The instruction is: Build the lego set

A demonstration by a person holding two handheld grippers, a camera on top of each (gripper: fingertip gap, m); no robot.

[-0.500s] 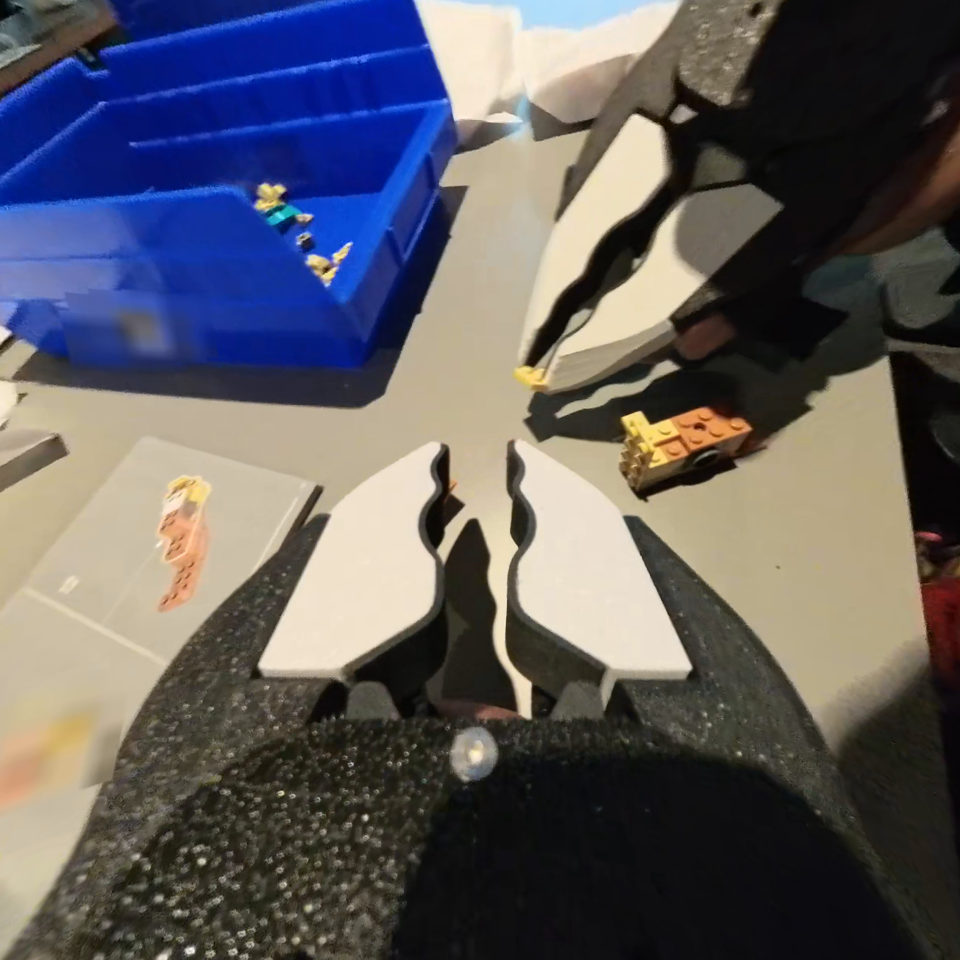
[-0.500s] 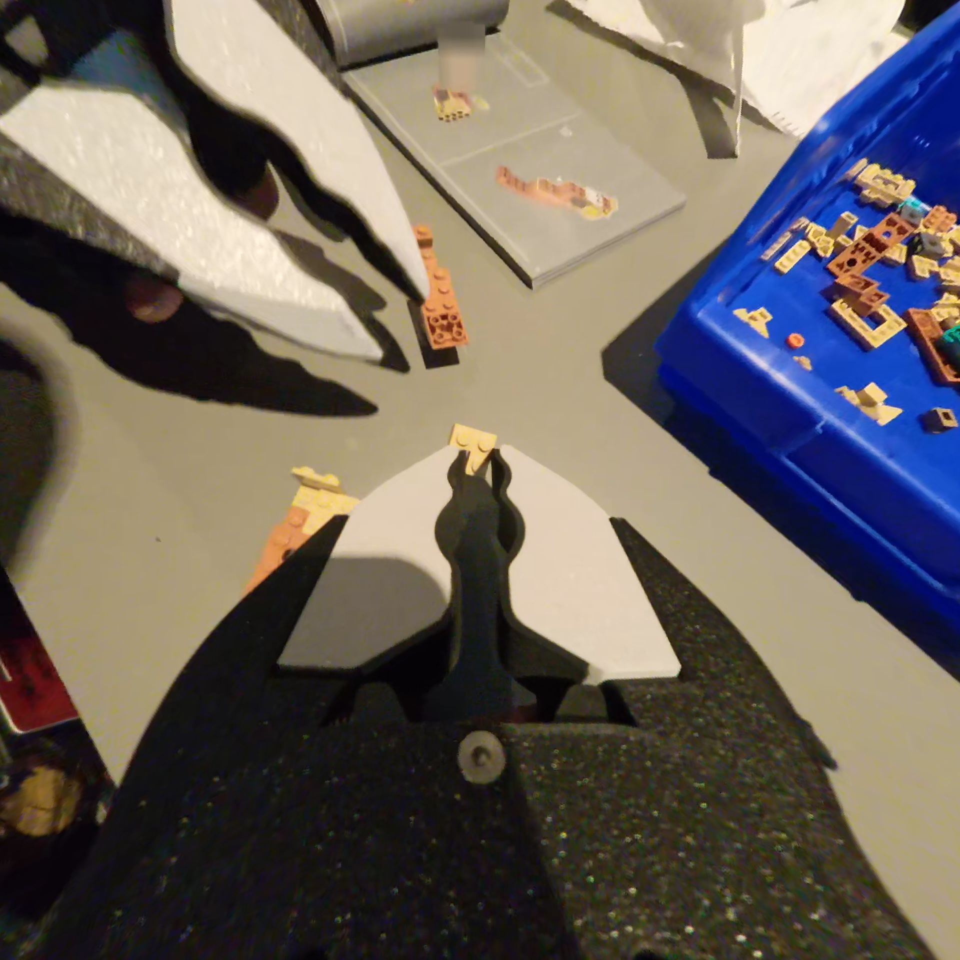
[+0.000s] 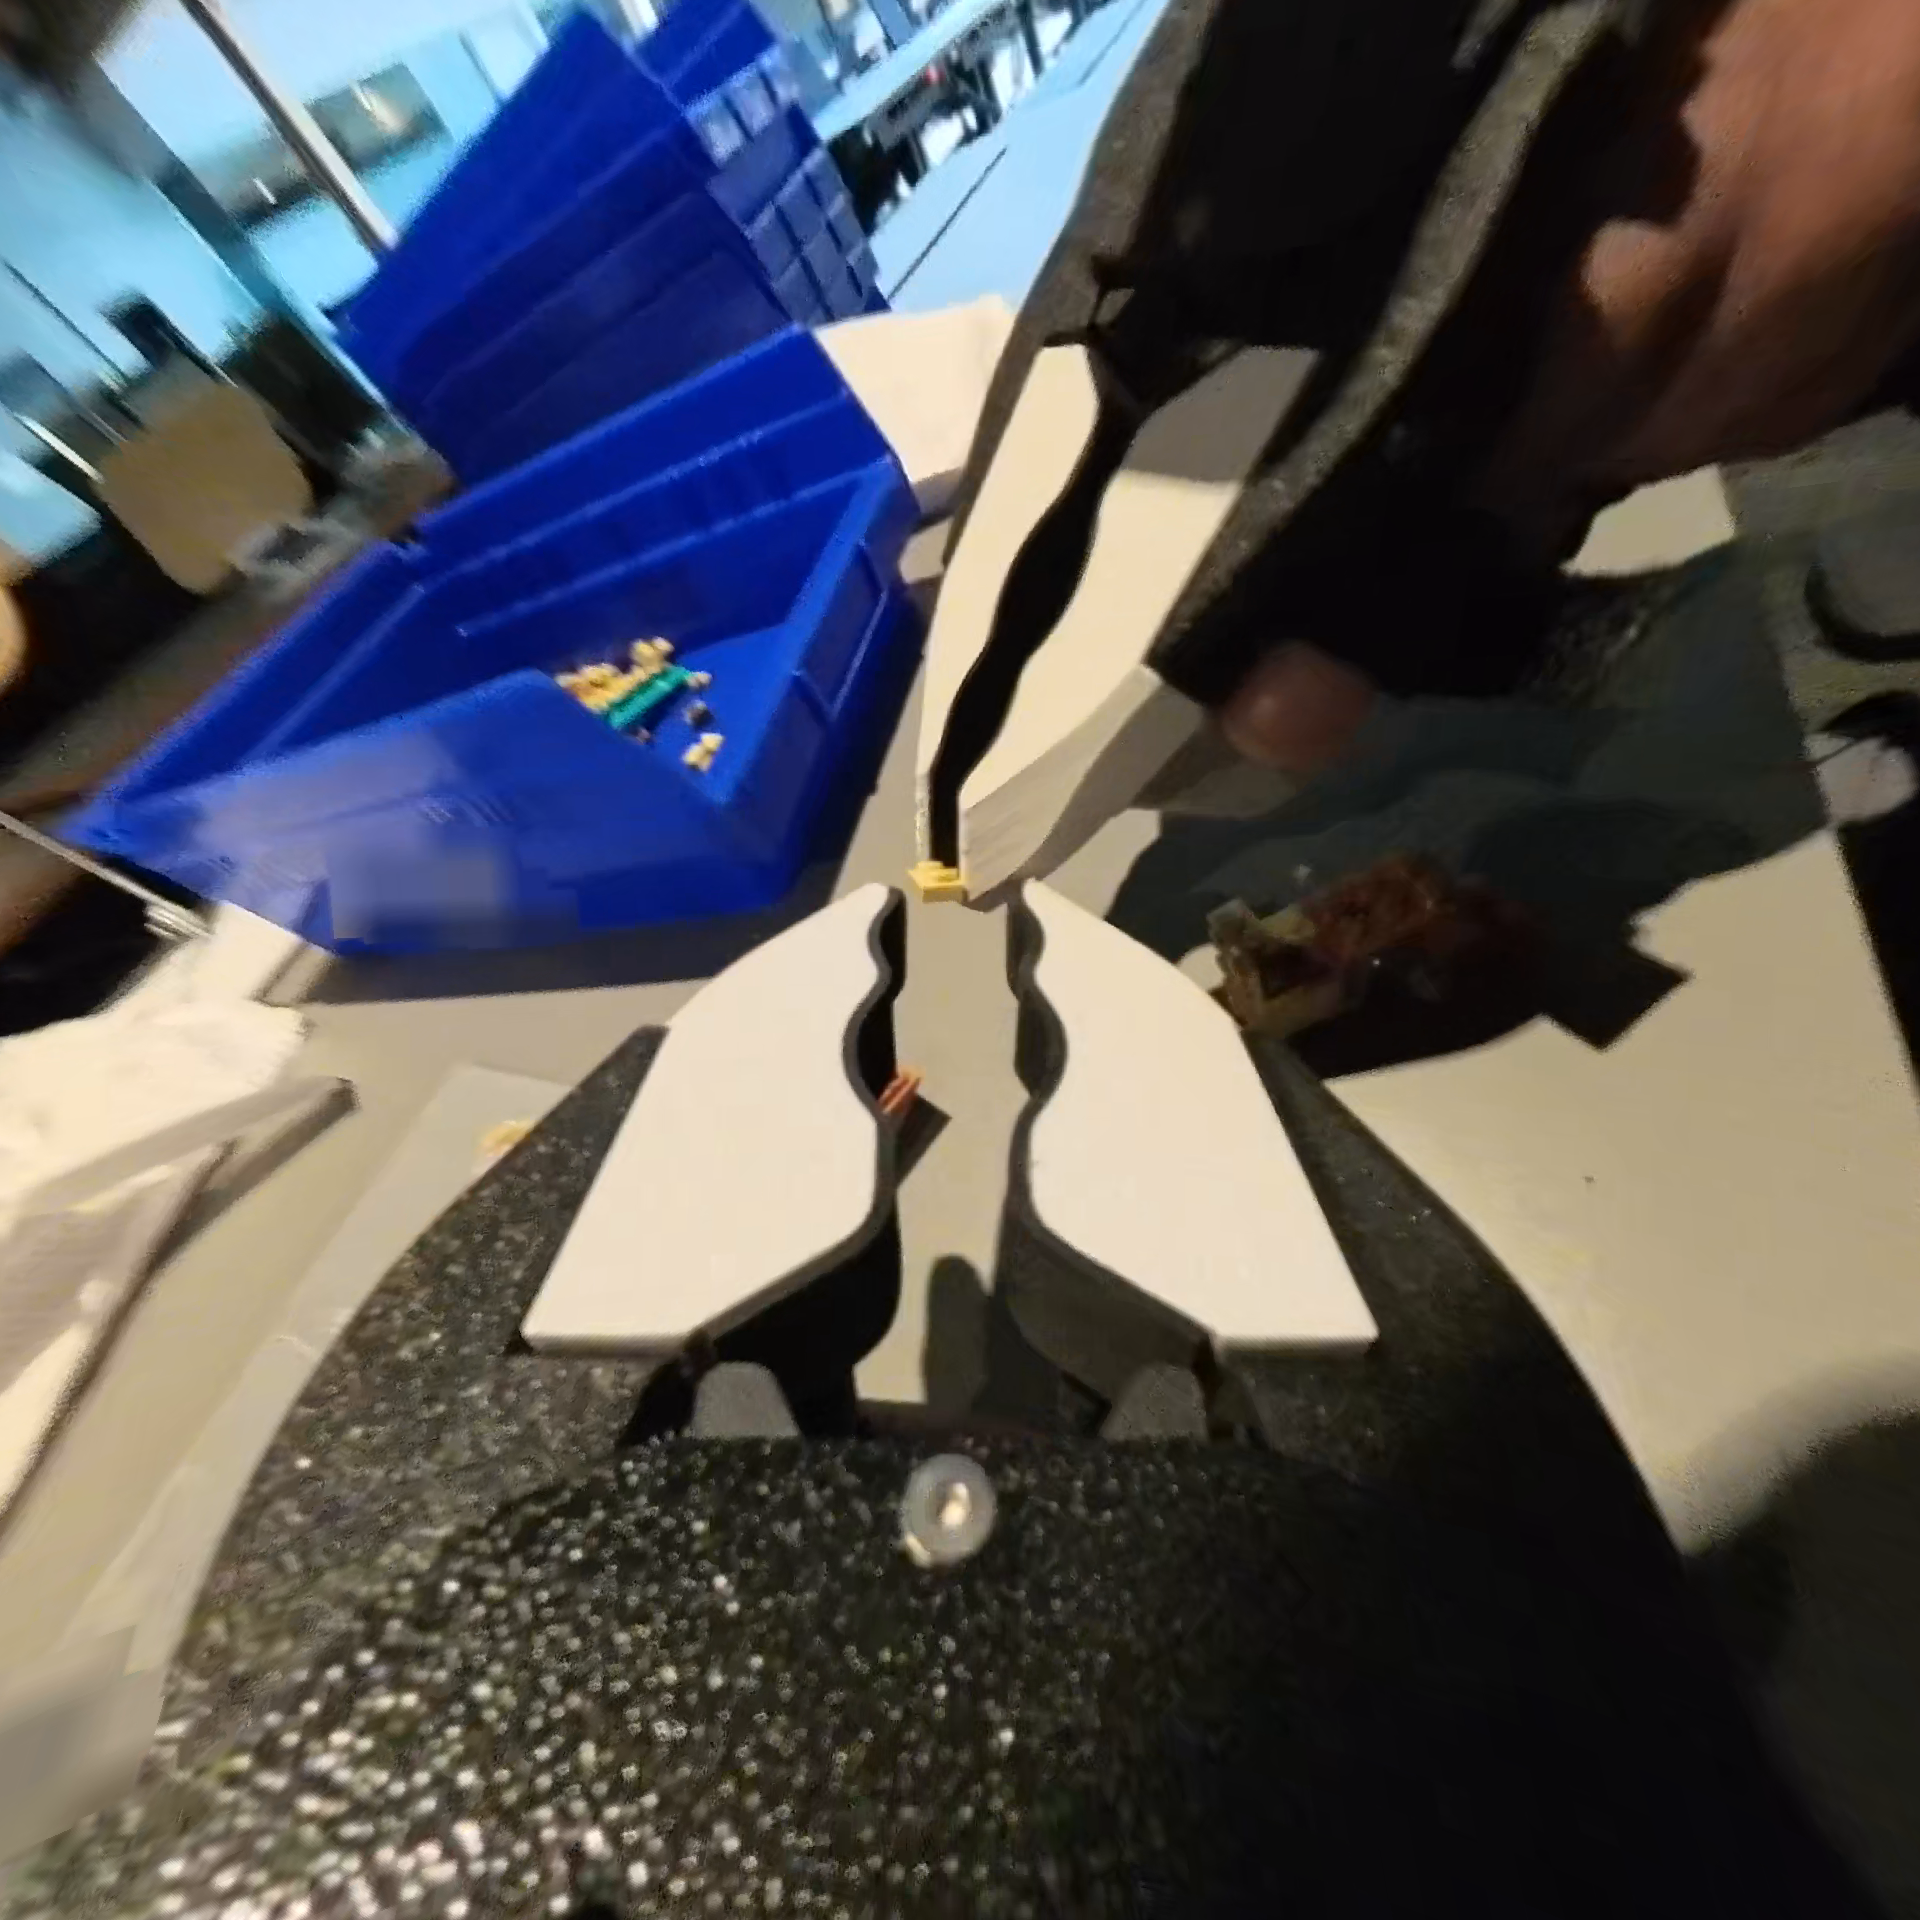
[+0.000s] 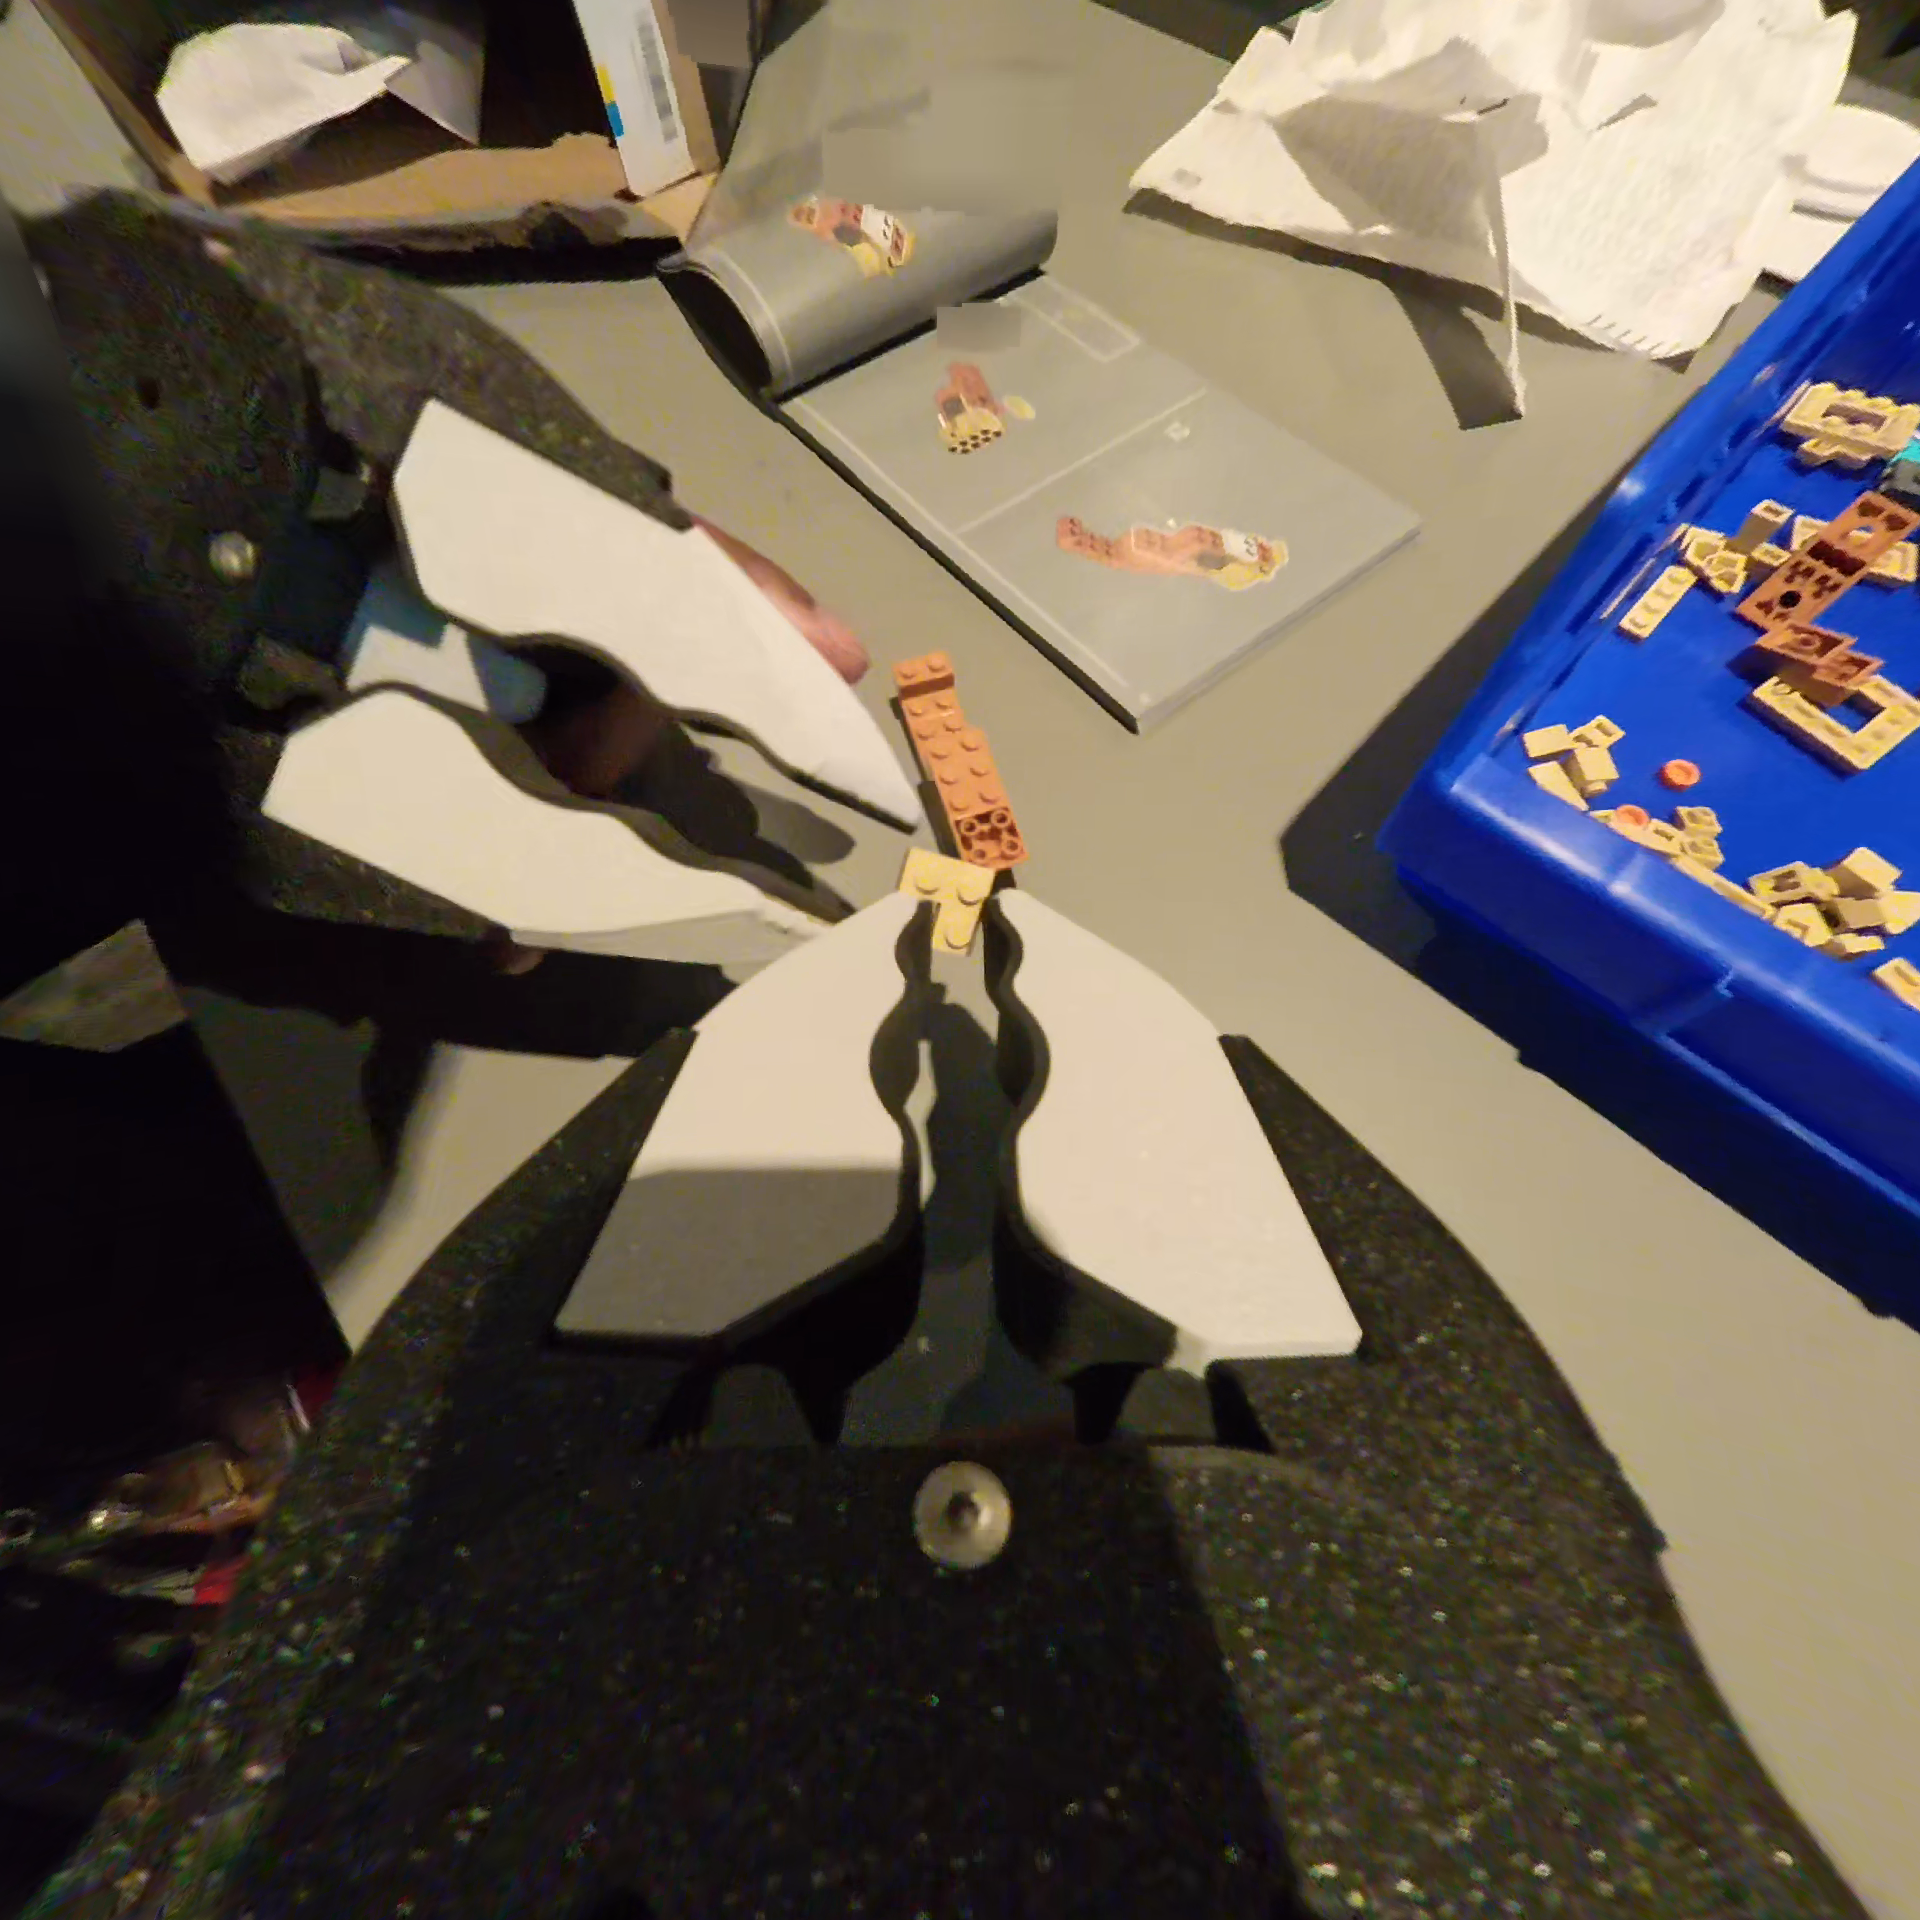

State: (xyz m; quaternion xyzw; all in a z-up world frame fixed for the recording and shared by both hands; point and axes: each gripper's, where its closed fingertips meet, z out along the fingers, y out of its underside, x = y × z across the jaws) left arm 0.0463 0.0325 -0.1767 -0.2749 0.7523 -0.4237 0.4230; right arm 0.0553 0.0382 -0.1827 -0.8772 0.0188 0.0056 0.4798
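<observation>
My right gripper (image 4: pixel 956 914) is shut on a small tan plate (image 4: pixel 948 896) at its fingertips. The plate hangs at the near end of an orange brick strip (image 4: pixel 951 758) that lies on the grey table (image 4: pixel 1195 1039). My left gripper (image 3: pixel 961 914) is open and empty. Its fingertips almost meet the right gripper (image 3: pixel 951 862) and the tan plate (image 3: pixel 938 883). A bit of the orange strip (image 3: pixel 902 1091) shows under the left finger. In the right wrist view the left gripper (image 4: pixel 878 862) comes in from the left beside the strip.
A small tan and brown build (image 3: pixel 1351 945) lies in shadow at the right. A blue bin (image 4: pixel 1558 883) with several loose bricks stands at the right, with more blue bins (image 3: pixel 623 312) behind. An open instruction booklet (image 4: pixel 1143 582), white paper (image 4: pixel 1507 156) and a cardboard box (image 4: pixel 416 177) lie at the back. My left and right fingertips are right by each other.
The two grippers have come together, and the tan plate now sits right at the left fingertips and the strip's end. The left gripper has tilted up and stays open.
</observation>
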